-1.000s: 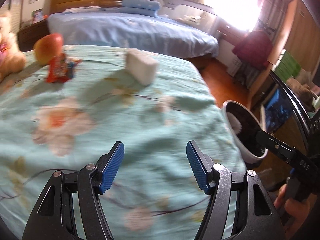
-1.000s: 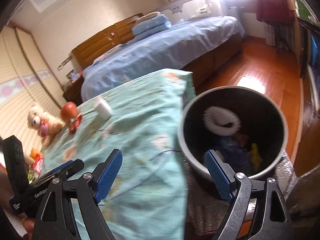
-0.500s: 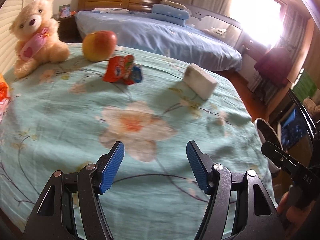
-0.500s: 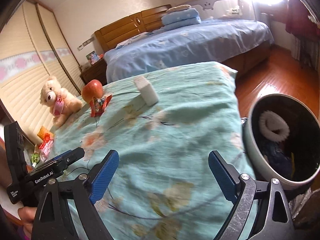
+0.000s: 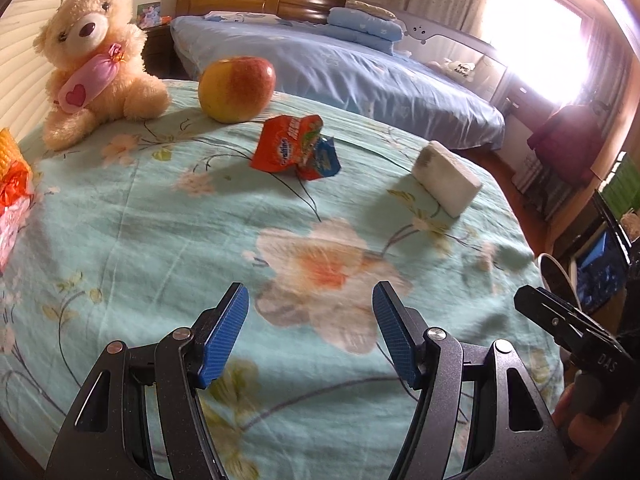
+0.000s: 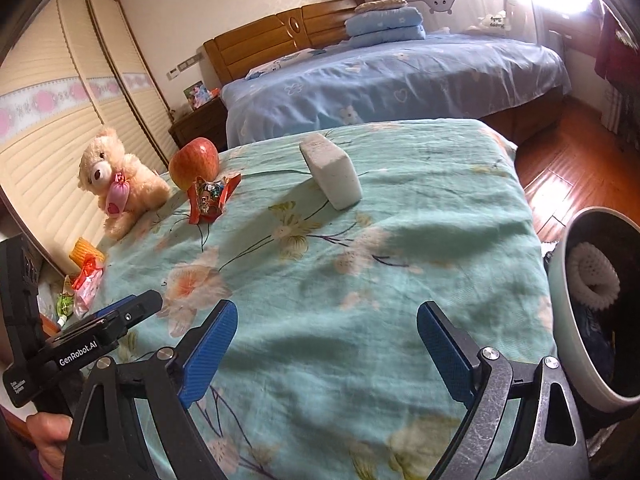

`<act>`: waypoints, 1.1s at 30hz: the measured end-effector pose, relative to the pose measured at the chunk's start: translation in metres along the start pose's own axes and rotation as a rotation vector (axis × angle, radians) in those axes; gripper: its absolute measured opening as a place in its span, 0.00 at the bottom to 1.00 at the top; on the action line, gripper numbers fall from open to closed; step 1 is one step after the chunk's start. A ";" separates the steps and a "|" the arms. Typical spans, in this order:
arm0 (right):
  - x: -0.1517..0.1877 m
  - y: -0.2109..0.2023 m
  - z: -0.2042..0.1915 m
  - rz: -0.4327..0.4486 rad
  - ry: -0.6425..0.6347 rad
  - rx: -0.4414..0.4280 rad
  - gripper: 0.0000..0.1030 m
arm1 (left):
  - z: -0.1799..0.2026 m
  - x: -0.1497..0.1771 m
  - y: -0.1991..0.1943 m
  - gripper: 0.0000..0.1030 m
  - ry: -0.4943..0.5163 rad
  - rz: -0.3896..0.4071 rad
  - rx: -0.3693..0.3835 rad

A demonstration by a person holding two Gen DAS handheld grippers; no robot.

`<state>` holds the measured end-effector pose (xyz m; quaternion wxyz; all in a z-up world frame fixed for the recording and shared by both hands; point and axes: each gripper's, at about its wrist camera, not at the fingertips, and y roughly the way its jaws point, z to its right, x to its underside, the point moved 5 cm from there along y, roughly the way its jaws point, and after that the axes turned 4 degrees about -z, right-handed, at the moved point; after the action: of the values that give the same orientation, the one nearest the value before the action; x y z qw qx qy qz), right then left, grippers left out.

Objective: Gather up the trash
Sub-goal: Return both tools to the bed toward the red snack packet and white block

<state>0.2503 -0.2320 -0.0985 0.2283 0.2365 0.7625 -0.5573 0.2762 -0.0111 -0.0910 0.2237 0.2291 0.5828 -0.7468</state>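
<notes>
A crumpled red and blue snack wrapper (image 5: 295, 149) lies on the teal flowered cloth (image 5: 168, 240) beyond my left gripper (image 5: 310, 332), which is open and empty over the cloth's near part. The wrapper also shows in the right wrist view (image 6: 210, 197). A white foam block (image 5: 446, 182) lies to the right of it, and shows in the right wrist view (image 6: 331, 170). My right gripper (image 6: 326, 350) is open and empty near the front edge. A dark bin (image 6: 560, 292) with trash inside stands at the right edge of the surface.
An apple (image 5: 237, 88) and a teddy bear (image 5: 96, 60) sit at the far left. Orange and pink packets (image 5: 12, 184) lie at the left edge. A blue bed (image 6: 392, 80) stands behind. Wooden floor (image 6: 568, 176) lies to the right.
Both grippers have swung left, away from the bin and toward the surface's middle. The wrapper, apple and bear now sit nearer in the left view. Both stay open.
</notes>
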 end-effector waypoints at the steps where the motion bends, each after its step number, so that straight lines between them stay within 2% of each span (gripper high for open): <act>1: -0.002 0.002 0.000 -0.002 -0.004 0.000 0.90 | -0.001 -0.002 0.002 0.64 0.002 0.000 -0.004; 15: -0.032 0.040 0.008 -0.042 0.004 -0.018 0.90 | -0.010 -0.046 0.037 0.65 0.016 -0.014 -0.061; 30: -0.076 0.082 0.016 -0.039 0.001 -0.025 0.90 | -0.011 -0.097 0.078 0.65 0.035 0.009 -0.105; 32: -0.081 0.086 0.014 -0.035 -0.003 -0.029 0.90 | -0.008 -0.098 0.085 0.57 0.047 0.001 -0.100; 33: -0.084 0.088 0.014 -0.030 -0.006 -0.027 0.90 | -0.007 -0.098 0.089 0.41 0.055 -0.011 -0.092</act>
<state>0.3713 -0.2307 -0.1166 0.2252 0.2201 0.7729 -0.5509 0.4083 -0.0177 -0.1019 0.2137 0.2360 0.6237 -0.7139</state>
